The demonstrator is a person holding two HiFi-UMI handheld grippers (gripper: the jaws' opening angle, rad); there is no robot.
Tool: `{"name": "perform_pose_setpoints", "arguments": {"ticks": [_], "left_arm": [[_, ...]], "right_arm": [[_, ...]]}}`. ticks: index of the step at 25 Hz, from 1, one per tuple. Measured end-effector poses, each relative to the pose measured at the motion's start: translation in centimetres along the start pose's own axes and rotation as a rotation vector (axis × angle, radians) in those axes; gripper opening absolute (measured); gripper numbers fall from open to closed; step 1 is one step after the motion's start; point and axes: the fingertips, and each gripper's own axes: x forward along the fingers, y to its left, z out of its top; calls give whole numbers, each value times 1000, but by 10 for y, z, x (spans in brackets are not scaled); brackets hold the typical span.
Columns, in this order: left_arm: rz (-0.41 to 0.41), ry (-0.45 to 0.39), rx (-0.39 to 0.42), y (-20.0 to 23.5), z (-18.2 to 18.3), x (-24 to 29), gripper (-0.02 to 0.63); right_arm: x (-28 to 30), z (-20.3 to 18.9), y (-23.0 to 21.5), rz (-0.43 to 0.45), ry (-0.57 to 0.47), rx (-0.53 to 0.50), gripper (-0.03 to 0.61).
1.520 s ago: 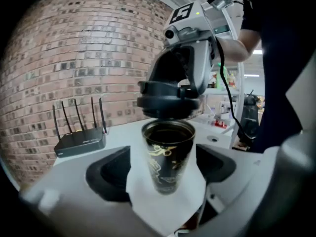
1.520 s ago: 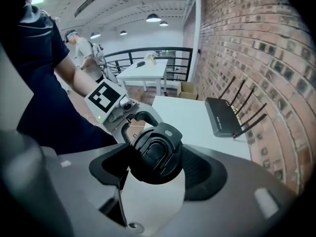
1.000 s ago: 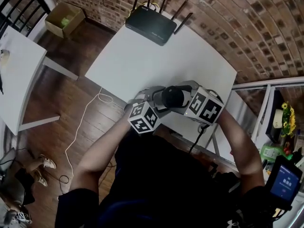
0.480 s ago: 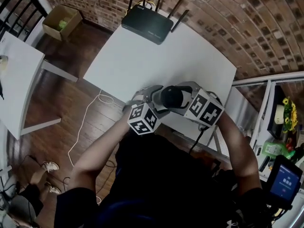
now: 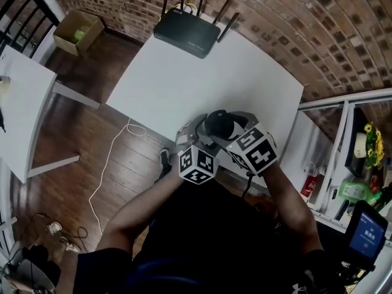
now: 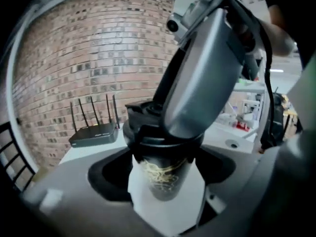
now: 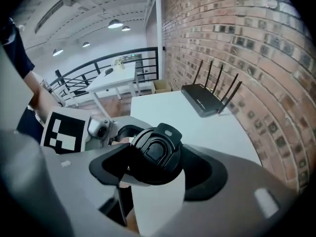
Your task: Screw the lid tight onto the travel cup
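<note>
A black travel cup [image 6: 163,174] with a gold pattern sits between the jaws of my left gripper [image 6: 165,186]. The pads rest against its body and the jaws are closing on it. Its black lid [image 7: 155,154] sits on top, and my right gripper [image 7: 153,169] is shut around the lid's rim from above. In the head view the cup's lid [image 5: 219,124] shows at the white table's [image 5: 184,72] near edge, between the left gripper [image 5: 201,138] and the right gripper [image 5: 237,132]. The cup's base is hidden.
A black router [image 5: 187,32] with several antennas stands at the table's far edge by the brick wall. A cardboard box [image 5: 76,32] lies on the wooden floor at the far left, another white table [image 5: 18,103] stands left, and a cluttered shelf [image 5: 355,164] stands right.
Both grippers and the cup have drawn slightly toward the person. The two marker cubes have come closer together, and the right one has turned.
</note>
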Motion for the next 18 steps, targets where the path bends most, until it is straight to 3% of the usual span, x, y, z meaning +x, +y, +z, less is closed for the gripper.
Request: {"name": "perform_pose_setpoints", "arguments": {"ticks": [2,8,11,13,16,18], "left_arm": [[-56,-18,-20,-2,1,-5,398],[-339,17,302,0,-4,-2,425],[-390,26,321,-5,-2,1,408],[-329,10,267,-2,0,1,407],[-171,-12,158,3,1,3,402],[-81,-8,93,4,0,3,399]], "right_arm": [[1,0,-1,29,-3,-62,334],[-2,6,10,255,4,-415,334],[-4,11,16,253,35,-570,334],[-2,12,13,201,42,-498,334],[3,7,2,91,-1,-184,333],[2,5,-3,26,-37,-30,333]]}}
